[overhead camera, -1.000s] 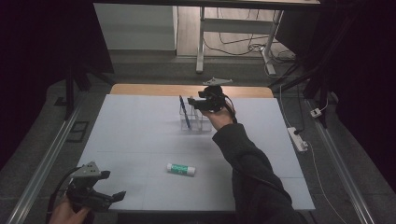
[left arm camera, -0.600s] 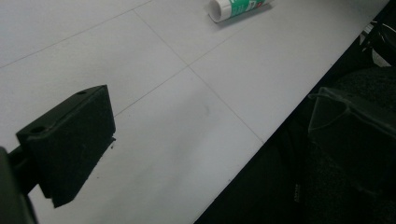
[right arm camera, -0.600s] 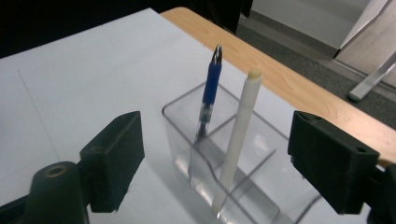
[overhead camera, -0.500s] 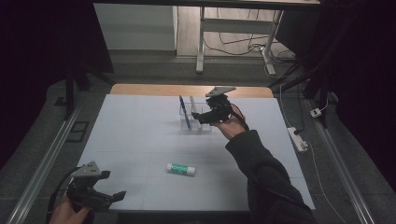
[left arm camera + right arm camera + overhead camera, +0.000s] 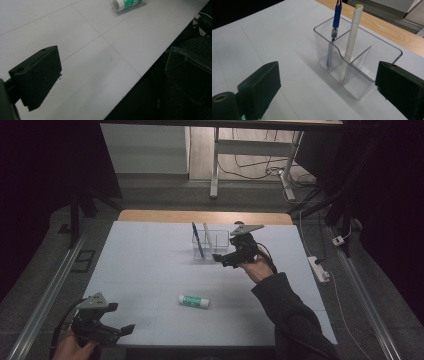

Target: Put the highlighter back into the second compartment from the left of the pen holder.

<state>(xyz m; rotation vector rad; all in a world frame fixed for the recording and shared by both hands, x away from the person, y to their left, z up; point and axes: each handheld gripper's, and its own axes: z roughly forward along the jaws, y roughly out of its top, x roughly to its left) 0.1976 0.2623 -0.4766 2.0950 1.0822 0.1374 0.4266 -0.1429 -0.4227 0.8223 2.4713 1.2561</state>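
Holder at the table's far middle, glue stick nearer, grippers at opposite sides.

Standing in the clear holder (image 5: 210, 242): pen (image 5: 197, 239) in the left compartment, white stick (image 5: 351, 40) in the next. Just right of the holder, the right gripper (image 5: 226, 259), jaws apart with nothing between. Lying nearer the front, the glue stick (image 5: 194, 301). At the near left corner, the left gripper (image 5: 120, 330).

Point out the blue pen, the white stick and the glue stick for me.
blue pen (image 5: 336, 15): right gripper view, upper barrel.
white stick (image 5: 352, 40): right gripper view, mid-shaft.
glue stick (image 5: 194, 301): high view, green label.
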